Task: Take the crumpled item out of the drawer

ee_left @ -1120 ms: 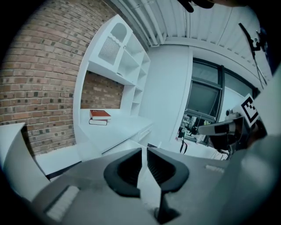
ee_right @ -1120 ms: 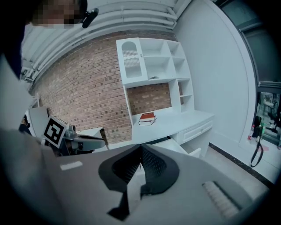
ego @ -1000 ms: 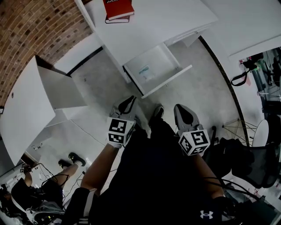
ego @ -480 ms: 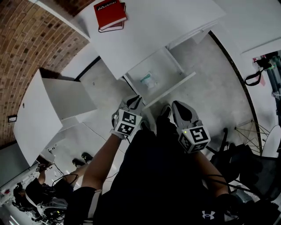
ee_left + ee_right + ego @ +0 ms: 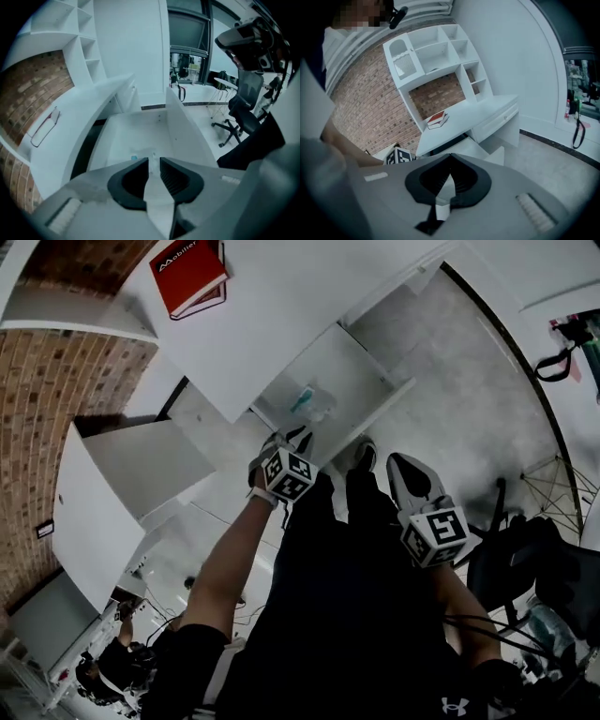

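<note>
Head view shows a white desk (image 5: 309, 296) with its white pull-out drawer (image 5: 349, 360) standing open towards the person. A red hardback book (image 5: 187, 273) lies flat on the desktop, well apart from the drawer. The left gripper (image 5: 298, 437) is extended at the drawer's front edge, on its left side. The right gripper (image 5: 403, 470) is held back beside the person's leg, well apart from the drawer. The crumpled item (image 5: 314, 404), a small clear wad with a teal patch, lies on the drawer floor close to the front panel, just beyond the left gripper's tips. Left gripper view confirms this: the left gripper (image 5: 153, 161) points into the drawer (image 5: 140, 126). Its jaws are opening, with a narrow gap between the ribbed pads and nothing pressed between them. The crumpled item (image 5: 151, 155) is visible through that gap, lying on the drawer floor. Right gripper view shows the right gripper (image 5: 450, 157) aimed at the desk (image 5: 487, 110) from a distance, its jaws closed tip to tip and empty.
</note>
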The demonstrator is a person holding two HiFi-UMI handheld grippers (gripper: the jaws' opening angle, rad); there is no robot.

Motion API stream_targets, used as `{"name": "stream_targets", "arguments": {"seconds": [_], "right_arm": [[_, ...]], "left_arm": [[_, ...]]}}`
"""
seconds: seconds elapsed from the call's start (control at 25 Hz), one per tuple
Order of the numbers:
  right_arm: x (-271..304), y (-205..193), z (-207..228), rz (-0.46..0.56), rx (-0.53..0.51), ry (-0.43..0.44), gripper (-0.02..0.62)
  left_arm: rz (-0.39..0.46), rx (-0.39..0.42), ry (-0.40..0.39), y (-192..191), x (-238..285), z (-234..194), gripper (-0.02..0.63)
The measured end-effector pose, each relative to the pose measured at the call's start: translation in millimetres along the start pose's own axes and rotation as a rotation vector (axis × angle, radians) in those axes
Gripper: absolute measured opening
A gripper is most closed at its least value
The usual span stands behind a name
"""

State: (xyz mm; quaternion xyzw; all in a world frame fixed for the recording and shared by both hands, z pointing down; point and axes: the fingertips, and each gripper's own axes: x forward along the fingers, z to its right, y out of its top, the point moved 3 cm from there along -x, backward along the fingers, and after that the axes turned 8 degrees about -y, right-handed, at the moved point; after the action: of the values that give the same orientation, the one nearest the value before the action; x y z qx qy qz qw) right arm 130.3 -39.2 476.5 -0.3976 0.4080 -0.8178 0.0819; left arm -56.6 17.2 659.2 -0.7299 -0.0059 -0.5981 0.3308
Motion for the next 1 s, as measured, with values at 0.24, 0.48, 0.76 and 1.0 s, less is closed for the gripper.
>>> {"name": "stream_targets", "arguments": {"seconds": [0.24, 0.48, 0.76, 1.0], "right_arm": [[-16, -26, 29, -0.011, 0.077, -0.156, 0.003], [-28, -46, 42, -0.011, 0.151, -0.252, 0.003], [-36, -60, 43, -0.006, 0.198, -0.325, 0.003], [-40, -68, 46, -0.015, 0.219, -0.333, 0.003]], "left_arm": [[-0.070, 0.134, -0.110, -10, 56, -17, 0.084], [-0.172, 0.181, -0.182, -24, 98, -18, 0.084], [-0.330, 0.267, -0.182, -43, 128, -21, 0.103], [-0.407, 0.301, -0.179, -44, 140, -20, 0.036]]}}
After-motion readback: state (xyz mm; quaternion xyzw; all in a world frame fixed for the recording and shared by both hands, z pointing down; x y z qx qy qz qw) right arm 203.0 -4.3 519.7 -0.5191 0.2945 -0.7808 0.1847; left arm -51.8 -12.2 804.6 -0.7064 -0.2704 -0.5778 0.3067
